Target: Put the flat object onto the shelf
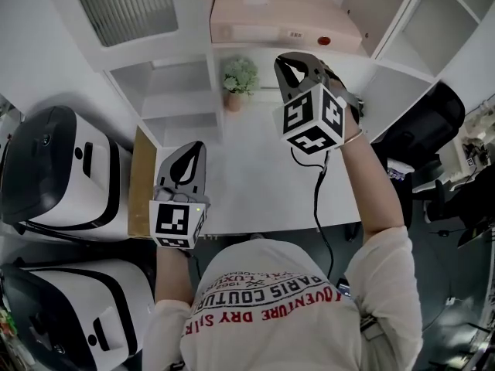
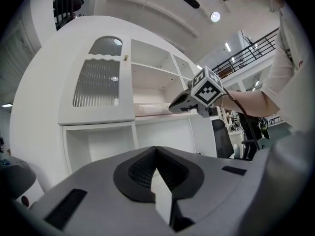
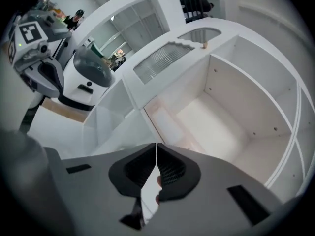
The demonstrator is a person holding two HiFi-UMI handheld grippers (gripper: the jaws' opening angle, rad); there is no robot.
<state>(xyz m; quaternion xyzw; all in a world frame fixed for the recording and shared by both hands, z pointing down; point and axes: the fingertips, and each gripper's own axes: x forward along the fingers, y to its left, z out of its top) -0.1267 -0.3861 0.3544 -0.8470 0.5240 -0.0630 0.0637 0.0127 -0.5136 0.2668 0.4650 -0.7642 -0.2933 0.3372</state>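
Observation:
A flat pale pink box [image 1: 271,15] lies on a white shelf [image 1: 232,52] of the cabinet; in the right gripper view the box [image 3: 170,124] rests on the floor of an open compartment. My right gripper [image 1: 296,66] is raised just below and in front of the box, apart from it, its jaws shut with nothing between them [image 3: 156,149]. Lower down, my left gripper [image 1: 184,167] hovers over the white table [image 1: 255,184], shut and empty [image 2: 156,150]. The left gripper view shows the right gripper [image 2: 179,102] at the shelf's edge.
A small potted plant [image 1: 239,79] stands at the back of the table under the shelf. A wooden board [image 1: 141,180] lines the table's left side, with white and black machines [image 1: 54,168] beyond it. A black office chair [image 1: 425,122] stands at the right.

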